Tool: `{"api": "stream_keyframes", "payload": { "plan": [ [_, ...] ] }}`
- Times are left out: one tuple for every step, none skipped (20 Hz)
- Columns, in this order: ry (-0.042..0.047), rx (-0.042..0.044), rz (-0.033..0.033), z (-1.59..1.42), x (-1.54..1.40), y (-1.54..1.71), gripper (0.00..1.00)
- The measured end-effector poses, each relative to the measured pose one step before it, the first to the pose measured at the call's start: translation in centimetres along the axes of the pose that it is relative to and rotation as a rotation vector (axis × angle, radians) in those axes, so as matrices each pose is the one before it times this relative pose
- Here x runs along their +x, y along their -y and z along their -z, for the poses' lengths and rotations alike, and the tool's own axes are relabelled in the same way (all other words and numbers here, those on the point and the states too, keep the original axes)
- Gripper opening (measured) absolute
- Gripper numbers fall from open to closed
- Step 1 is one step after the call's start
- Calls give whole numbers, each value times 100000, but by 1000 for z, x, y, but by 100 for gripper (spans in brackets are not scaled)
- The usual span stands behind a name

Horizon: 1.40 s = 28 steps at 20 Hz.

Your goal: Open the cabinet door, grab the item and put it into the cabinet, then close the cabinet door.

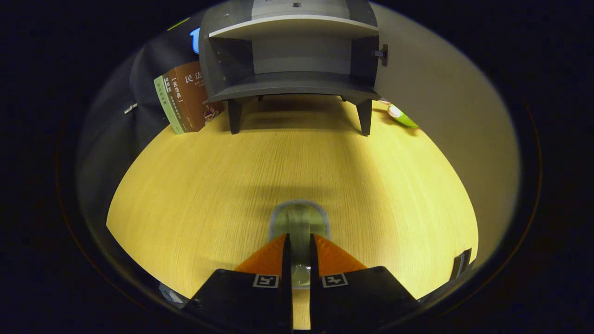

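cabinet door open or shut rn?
Open: the cabinet interior and shelves are exposed, the door swung aside. Gripper is shut on a clear item.

I'm working in a staged booth got up like a home study: a wood-grain table (297, 157), a small grey cabinet (292, 51) top centre (door open), books (185, 97) upper left, black cloth behind.

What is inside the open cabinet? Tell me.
The cabinet holds nothing visible: bare lower shelf, grey back panel, one shelf board above. The space above that board is mostly hidden. The tongs are shut on a clear glass item, well short of the cabinet.
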<state>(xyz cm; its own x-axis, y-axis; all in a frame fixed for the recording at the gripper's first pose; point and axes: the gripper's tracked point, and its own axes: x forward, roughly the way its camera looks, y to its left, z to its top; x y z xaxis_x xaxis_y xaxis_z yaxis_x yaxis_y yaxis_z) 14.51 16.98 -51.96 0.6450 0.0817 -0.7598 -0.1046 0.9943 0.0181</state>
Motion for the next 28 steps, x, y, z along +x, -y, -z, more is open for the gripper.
{"api": "stream_keyframes", "payload": {
  "plan": [
    [1594,1157,-529,-758,-678,-98,19],
    [749,452,-599,-613,-761,-115,19],
    [834,385,-774,-823,-878,-218,19],
    [765,109,-679,-881,-903,-217,19],
    [868,45,-700,-1070,-979,-305,19],
    [785,41,-635,-1083,-964,-355,19],
    [1095,-178,-762,-1140,-1040,-395,19],
    [1060,-185,-20,-1197,-960,-282,19],
    [1273,205,-204,-1266,-972,-249,19],
    [1094,578,9,-1374,-980,-317,19],
    [912,608,12,-1352,-829,-272,19],
    [1405,651,-724,-1486,-808,-390,19],
    [1736,783,-527,-1775,-751,-332,19],
    [1796,969,-740,-1841,-671,-309,19],
    [1426,621,-827,-1753,-598,-372,19],
    [1466,-65,-463,-1729,-414,-388,19],
    [2439,-907,140,-2031,-281,-321,19],
    [2258,-1723,314,-2010,-129,-281,18],
    [2305,-1321,353,-2043,-152,-237,19],
    [2440,-862,-263,-2136,-80,-510,19],
    [2186,-798,-10,-2116,99,-377,18],
    [2081,-593,-36,-1928,243,-314,18],
    [1492,-184,-155,-1770,358,-288,19],
    [1324,312,-265,-1631,481,-402,19],
    [1339,613,-419,-1547,501,-320,19],
    [595,385,184,-1205,782,-62,18],
    [710,214,472,-1133,778,-5,18],
    [612,62,714,-986,757,59,18]
  ]
}}
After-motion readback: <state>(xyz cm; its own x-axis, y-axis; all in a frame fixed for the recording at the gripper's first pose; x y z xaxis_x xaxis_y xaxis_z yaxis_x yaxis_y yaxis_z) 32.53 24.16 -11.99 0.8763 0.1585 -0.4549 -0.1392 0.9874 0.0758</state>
